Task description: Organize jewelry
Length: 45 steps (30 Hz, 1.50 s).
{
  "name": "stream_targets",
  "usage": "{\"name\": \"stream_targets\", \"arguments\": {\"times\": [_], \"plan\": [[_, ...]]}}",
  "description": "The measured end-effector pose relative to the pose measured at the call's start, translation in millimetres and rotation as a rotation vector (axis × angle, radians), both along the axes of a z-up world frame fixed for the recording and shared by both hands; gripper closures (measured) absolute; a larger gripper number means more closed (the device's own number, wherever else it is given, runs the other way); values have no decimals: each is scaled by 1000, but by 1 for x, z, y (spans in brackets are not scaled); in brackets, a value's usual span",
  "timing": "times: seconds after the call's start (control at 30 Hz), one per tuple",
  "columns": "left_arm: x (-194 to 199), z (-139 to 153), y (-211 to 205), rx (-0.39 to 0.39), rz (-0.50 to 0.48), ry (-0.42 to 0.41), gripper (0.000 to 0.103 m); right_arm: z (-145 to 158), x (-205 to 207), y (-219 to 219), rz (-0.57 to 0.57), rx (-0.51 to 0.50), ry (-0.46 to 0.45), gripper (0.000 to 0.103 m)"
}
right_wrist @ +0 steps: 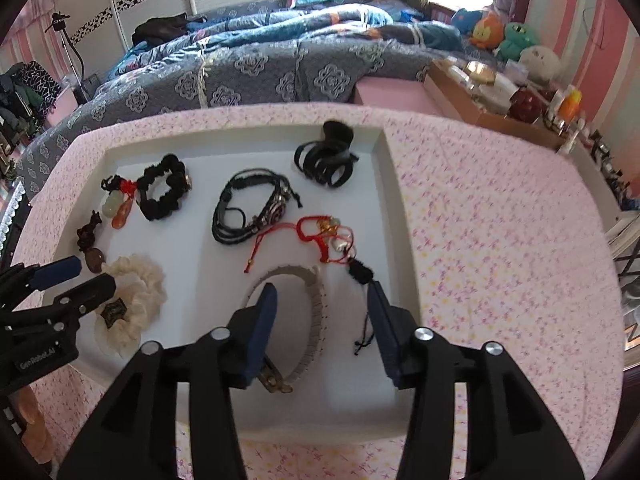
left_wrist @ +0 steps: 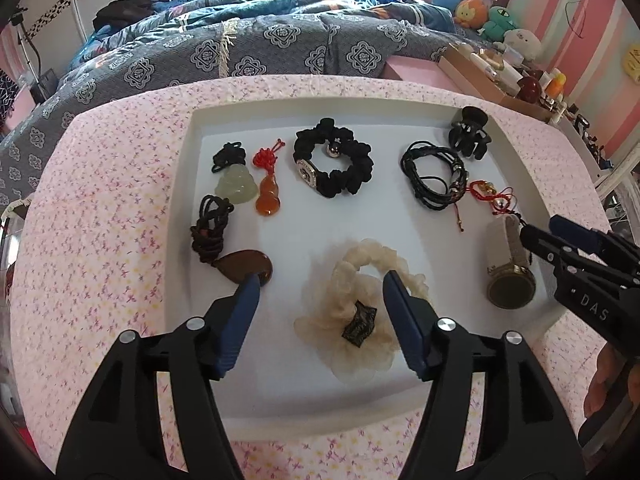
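Observation:
A white tray [left_wrist: 180, 200] holds the jewelry. My left gripper [left_wrist: 320, 284] stands open over a cream scrunchie [left_wrist: 360, 308], its pads not pressing it; a brown pendant [left_wrist: 244, 266] lies by its left finger. My right gripper [right_wrist: 322, 292] is open above a beige-strapped watch [right_wrist: 316, 308], without gripping it. Farther back lie a black scrunchie [left_wrist: 334, 164], a jade pendant [left_wrist: 236, 188], an orange gourd pendant [left_wrist: 269, 194], a black braided bracelet [right_wrist: 250, 208], a red cord bracelet [right_wrist: 320, 236] and a black claw clip [right_wrist: 326, 160].
The tray sits on a table under a pink flowered cloth [right_wrist: 500, 240]. Behind it is a bed with a blue quilt [left_wrist: 240, 48]. A cardboard box [right_wrist: 460, 96] of small bottles and some plush toys stand at the back right. A hand [left_wrist: 608, 384] shows at the right edge.

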<state>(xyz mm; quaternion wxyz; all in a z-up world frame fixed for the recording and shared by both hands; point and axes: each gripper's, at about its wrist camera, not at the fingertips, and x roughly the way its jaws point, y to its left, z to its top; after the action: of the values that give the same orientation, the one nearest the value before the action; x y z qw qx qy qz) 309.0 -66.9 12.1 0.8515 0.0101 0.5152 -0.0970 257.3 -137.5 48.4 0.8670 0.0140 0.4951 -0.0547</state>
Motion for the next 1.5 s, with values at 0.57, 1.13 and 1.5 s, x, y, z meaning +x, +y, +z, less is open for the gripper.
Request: {"name": "stream_targets", "arguments": {"times": [0.57,1.13,1.5], "plan": [[-69,30,37,91,77,-110,3,12,-45,30,46,-6,-87,19],[-166,42,56,103,134,-210,3,45,-151,33,-9,-49,-196,8],[-234,46,60,79,152,-265,3,52,-220,38,-37,-51,-240,8]]}}
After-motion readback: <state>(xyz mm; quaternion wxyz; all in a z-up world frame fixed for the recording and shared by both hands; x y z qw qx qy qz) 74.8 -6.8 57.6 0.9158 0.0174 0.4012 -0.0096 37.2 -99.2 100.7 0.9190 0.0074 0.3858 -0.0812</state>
